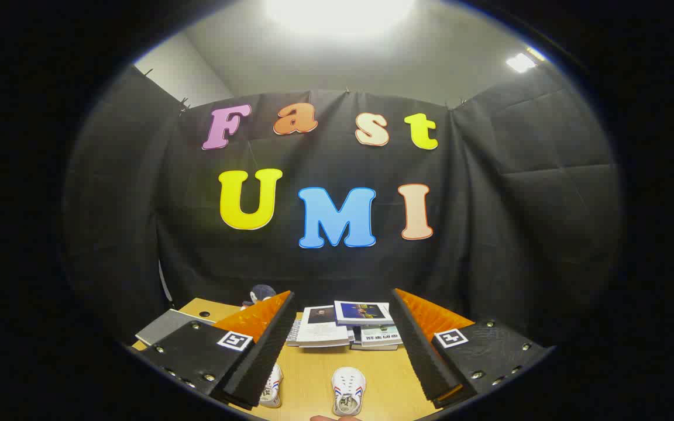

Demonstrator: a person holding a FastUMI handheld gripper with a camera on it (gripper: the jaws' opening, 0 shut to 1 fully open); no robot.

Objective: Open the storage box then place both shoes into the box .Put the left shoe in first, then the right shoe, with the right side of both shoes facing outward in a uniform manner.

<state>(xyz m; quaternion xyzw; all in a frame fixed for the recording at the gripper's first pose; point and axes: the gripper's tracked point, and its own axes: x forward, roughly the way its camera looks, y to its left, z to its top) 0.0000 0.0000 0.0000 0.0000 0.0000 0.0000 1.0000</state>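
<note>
Your gripper (341, 304) fingers spread wide apart and holding nothing, two white shoes (348, 395) side by side on the wooden table (313, 368) between and below the fingers, a pile of several books (346, 324) beyond them, one grey notebook (167, 325) off left.
</note>
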